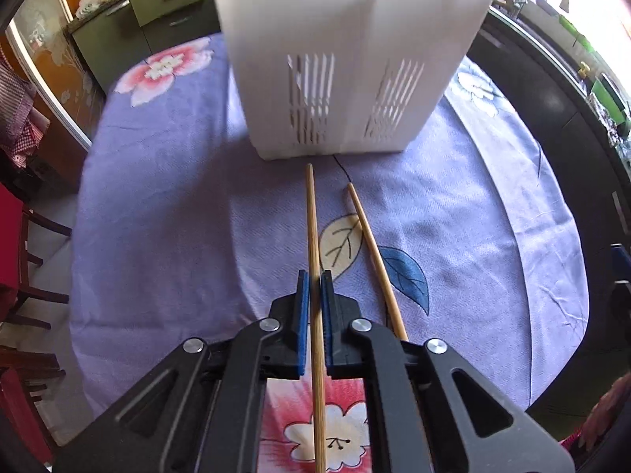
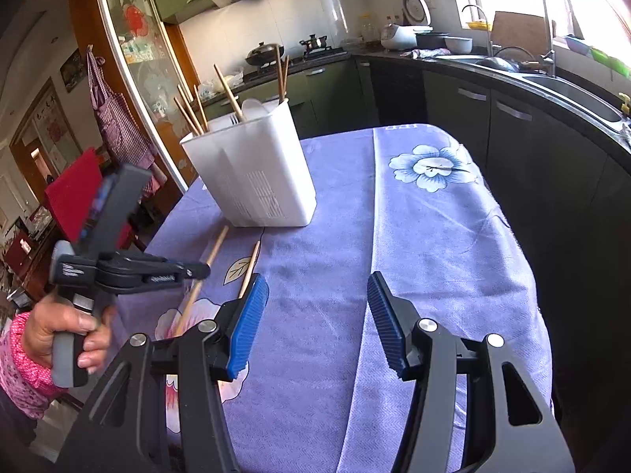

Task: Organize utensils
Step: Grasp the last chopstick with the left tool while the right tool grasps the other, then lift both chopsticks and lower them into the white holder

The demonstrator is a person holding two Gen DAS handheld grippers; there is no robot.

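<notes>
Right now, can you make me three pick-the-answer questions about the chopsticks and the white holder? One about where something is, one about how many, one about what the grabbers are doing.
1. Where do the two loose chopsticks lie?
A. inside the holder
B. on the purple cloth in front of the holder
C. in the sink

2. How many chopsticks lie on the cloth?
A. two
B. four
C. none

3. What is the left gripper doing?
A. its jaws are wide open over nothing
B. its jaws are shut on one chopstick
C. it holds the holder

Answers:
1 B: both lie on the purple cloth before the white holder.
2 A: the gripped chopstick and the free chopstick.
3 B: the left gripper pinches the stick; the right gripper stands open.
</notes>
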